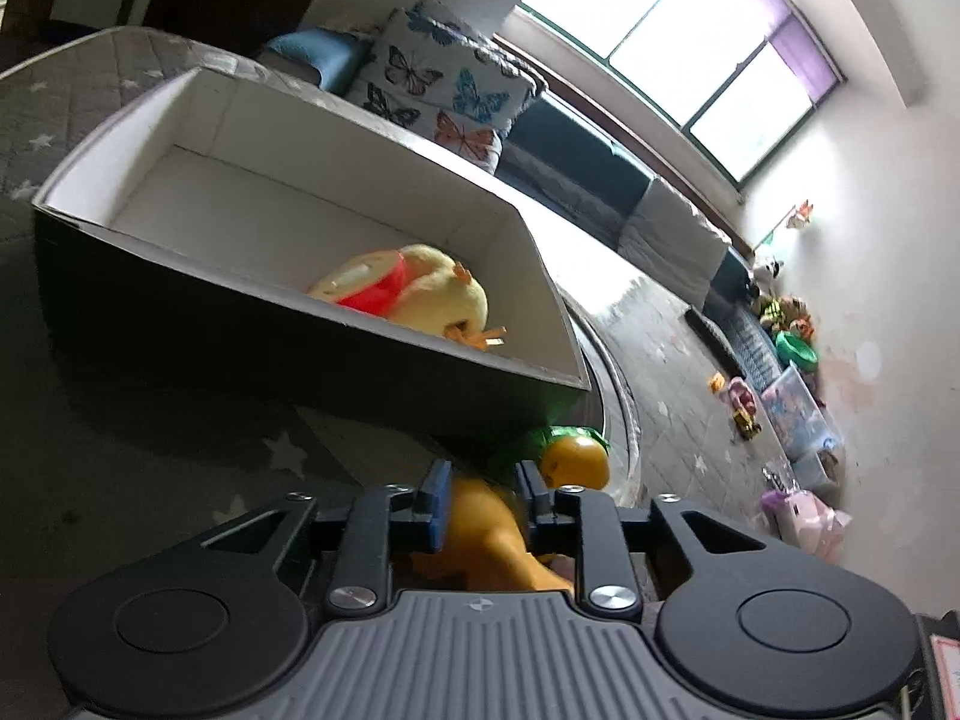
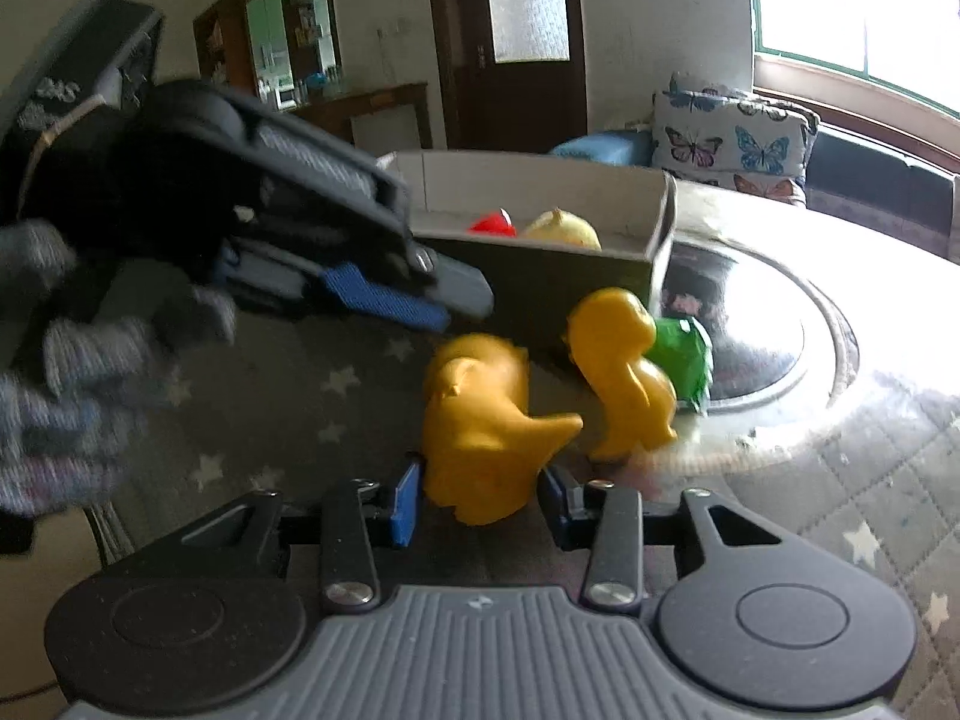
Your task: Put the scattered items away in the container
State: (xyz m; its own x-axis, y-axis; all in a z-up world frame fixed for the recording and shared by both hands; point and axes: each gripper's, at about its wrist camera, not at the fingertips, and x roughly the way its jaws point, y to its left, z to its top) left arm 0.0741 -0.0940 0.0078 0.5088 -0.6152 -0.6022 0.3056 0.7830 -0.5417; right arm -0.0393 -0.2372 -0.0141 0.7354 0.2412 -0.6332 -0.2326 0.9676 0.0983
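Observation:
My right gripper (image 2: 480,507) is shut on a yellow toy animal (image 2: 474,414), with a blue pad on each flank. My left gripper (image 1: 483,495) is shut, and a blurred yellow toy (image 1: 480,522) fills the narrow gap between its pads. In the right wrist view the left gripper (image 2: 468,306) reaches in from the left, its tips at the top of that same toy. A yellow dinosaur (image 2: 624,372) stands beside a green toy (image 2: 684,354) against the dark box (image 2: 570,282). The box (image 1: 270,120) holds a yellow plush chick (image 1: 444,300) and a red item (image 1: 372,294).
Everything lies on a grey quilted mat with white stars (image 2: 870,480) beside a round glossy tabletop (image 2: 762,330). A butterfly cushion (image 1: 432,72) and a bench sit behind the box. More toys and bins (image 1: 792,414) line the far wall. A hand in a grey knit glove (image 2: 60,330) holds the left gripper.

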